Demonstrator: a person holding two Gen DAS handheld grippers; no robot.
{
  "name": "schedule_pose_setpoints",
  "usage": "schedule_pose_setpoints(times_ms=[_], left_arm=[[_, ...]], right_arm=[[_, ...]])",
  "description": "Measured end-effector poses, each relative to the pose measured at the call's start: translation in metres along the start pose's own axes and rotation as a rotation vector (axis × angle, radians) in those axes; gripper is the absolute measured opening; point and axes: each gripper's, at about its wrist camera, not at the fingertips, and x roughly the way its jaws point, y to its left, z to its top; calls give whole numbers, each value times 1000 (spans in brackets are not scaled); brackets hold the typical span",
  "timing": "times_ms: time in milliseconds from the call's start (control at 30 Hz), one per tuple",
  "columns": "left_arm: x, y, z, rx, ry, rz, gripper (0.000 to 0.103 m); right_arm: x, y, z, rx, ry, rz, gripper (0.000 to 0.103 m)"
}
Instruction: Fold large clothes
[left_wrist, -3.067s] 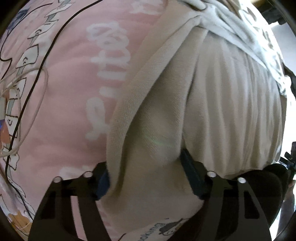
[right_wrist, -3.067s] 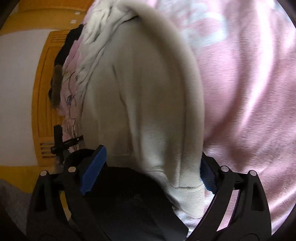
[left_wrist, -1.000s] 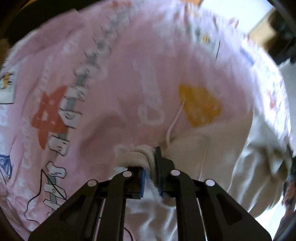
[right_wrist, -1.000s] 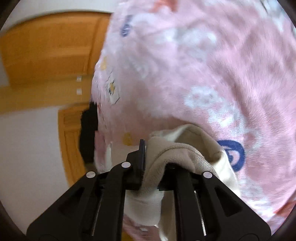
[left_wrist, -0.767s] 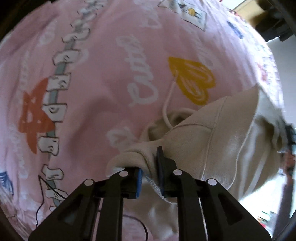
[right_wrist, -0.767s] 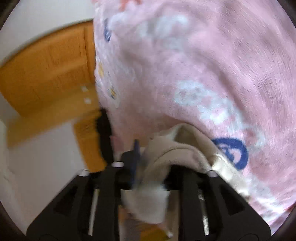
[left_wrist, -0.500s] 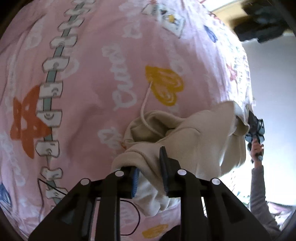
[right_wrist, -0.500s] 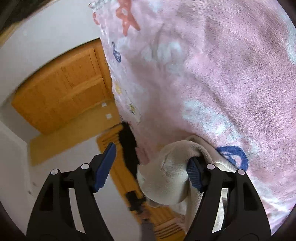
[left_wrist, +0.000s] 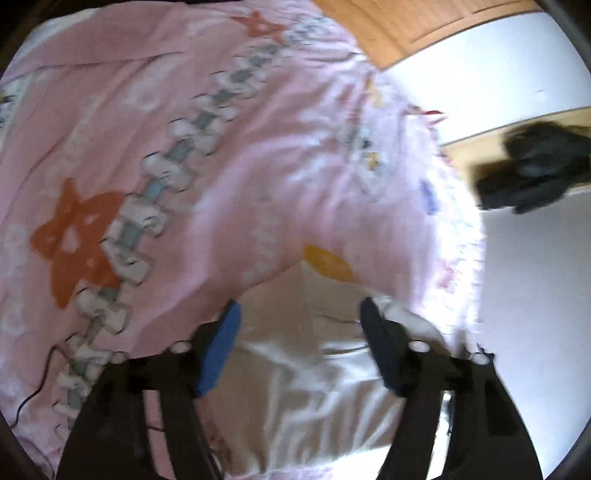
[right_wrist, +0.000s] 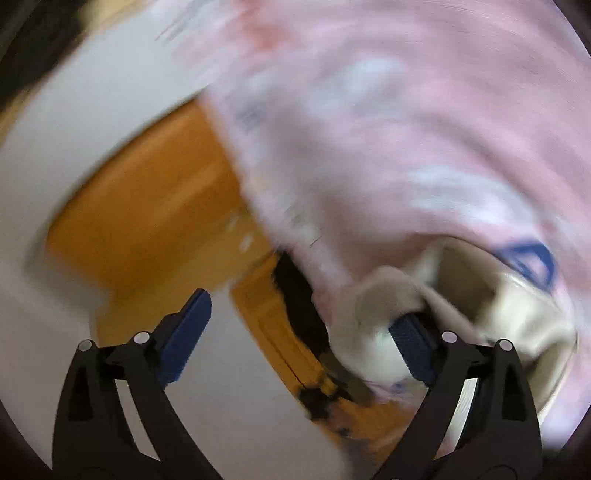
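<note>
A cream hooded sweatshirt (left_wrist: 314, 369) lies on a pink patterned blanket (left_wrist: 221, 166). In the left wrist view my left gripper (left_wrist: 299, 328) is open, its blue-padded fingers spread over the cream fabric and holding nothing. In the right wrist view, which is blurred by motion, my right gripper (right_wrist: 299, 328) is open and empty. A bunched part of the cream sweatshirt (right_wrist: 461, 306) sits just past its right finger (right_wrist: 410, 347) on the pink blanket (right_wrist: 406, 129).
A dark garment (left_wrist: 532, 177) lies on a wooden ledge at the right of the left wrist view. Orange wooden furniture (right_wrist: 147, 206) and a white wall (right_wrist: 92, 129) fill the left of the right wrist view. A thin dark cable (left_wrist: 37, 391) crosses the blanket at lower left.
Both grippers, shut on the cream sweatshirt a second ago, have opened and let it go. The sweatshirt now rests on the blanket and both grippers have swung away.
</note>
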Motion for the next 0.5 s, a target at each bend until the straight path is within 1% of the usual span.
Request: schedule_pose_setpoints(times_ms=[33, 67, 100, 133, 167, 200, 233, 267, 300, 333, 367, 400, 433, 467, 500], left_arm=[[3, -7, -11, 39, -13, 50, 55], [6, -18, -30, 101, -30, 92, 55], [7, -24, -41, 145, -37, 123, 55], [11, -35, -61, 206, -49, 164, 55], [18, -49, -86, 276, -49, 172, 55], [28, -54, -98, 312, -40, 167, 55], [36, -60, -114, 336, -28, 154, 55], [44, -64, -130, 353, -14, 134, 55], [58, -70, -150, 360, -7, 131, 55], [67, -75, -161, 372, -11, 142, 55], [74, -80, -170, 390, -22, 167, 53], [86, -86, -182, 410, -42, 209, 50], [97, -90, -191, 424, -68, 258, 50], [103, -92, -195, 425, -82, 284, 49], [115, -93, -203, 424, -91, 315, 49]], right_arm=[[-5, 0, 1, -5, -12, 33, 91], [-12, 11, -1, -94, -10, 57, 91], [-17, 22, -5, -193, -16, 29, 91], [-23, 41, -20, -378, -41, -59, 91], [-23, 53, -38, -545, -55, -141, 91], [-15, 62, -62, -727, -30, -229, 90], [0, 63, -84, -874, 36, -323, 89], [21, 56, -107, -999, 126, -403, 86], [42, 43, -128, -1094, 224, -479, 73], [57, 30, -143, -1145, 300, -536, 60], [79, 8, -159, -1180, 399, -591, 55], [103, -15, -171, -1187, 490, -644, 48], [123, -34, -180, -1203, 542, -699, 46], [141, -51, -186, -1226, 565, -748, 45], [156, -62, -190, -1249, 570, -785, 45]])
